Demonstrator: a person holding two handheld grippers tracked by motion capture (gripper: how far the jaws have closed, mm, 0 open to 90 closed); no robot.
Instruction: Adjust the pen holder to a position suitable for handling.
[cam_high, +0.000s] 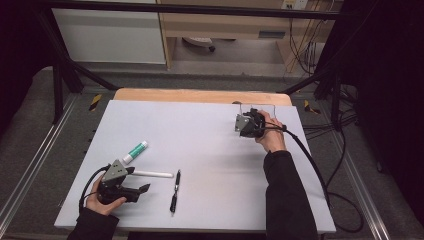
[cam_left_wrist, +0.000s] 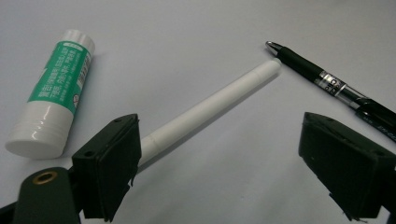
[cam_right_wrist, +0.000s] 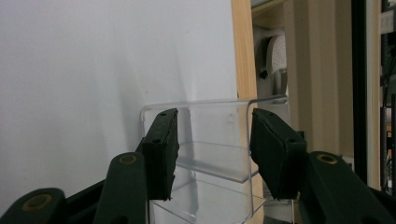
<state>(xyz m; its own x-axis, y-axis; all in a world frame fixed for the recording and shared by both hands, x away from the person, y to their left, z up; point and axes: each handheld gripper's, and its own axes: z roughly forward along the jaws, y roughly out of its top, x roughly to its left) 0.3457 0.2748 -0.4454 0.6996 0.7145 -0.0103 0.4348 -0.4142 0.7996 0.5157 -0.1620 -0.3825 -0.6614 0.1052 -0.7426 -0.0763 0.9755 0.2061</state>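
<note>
At the far right of the white table top (cam_high: 200, 130), my right gripper (cam_high: 248, 123) has its jaws on either side of a clear acrylic box-shaped holder (cam_right_wrist: 219, 154). Through the right gripper view I see the black pads (cam_right_wrist: 163, 149) flanking its transparent walls, one looks to be against the plastic, but I cannot tell for sure whether they clamp it. That holder stands by the wooden edge strip (cam_high: 200, 95) of the table. Near me on the left, my left gripper (cam_high: 131, 186) rests low with its jaws wide apart and holding nothing. A slim white plastic stick (cam_left_wrist: 219, 100) runs out from beside one pad, a green-and-white glue stick tube (cam_left_wrist: 53, 93) lies just beyond, and a black ballpoint pen (cam_left_wrist: 327, 81) lies near the stick's far end.
</note>
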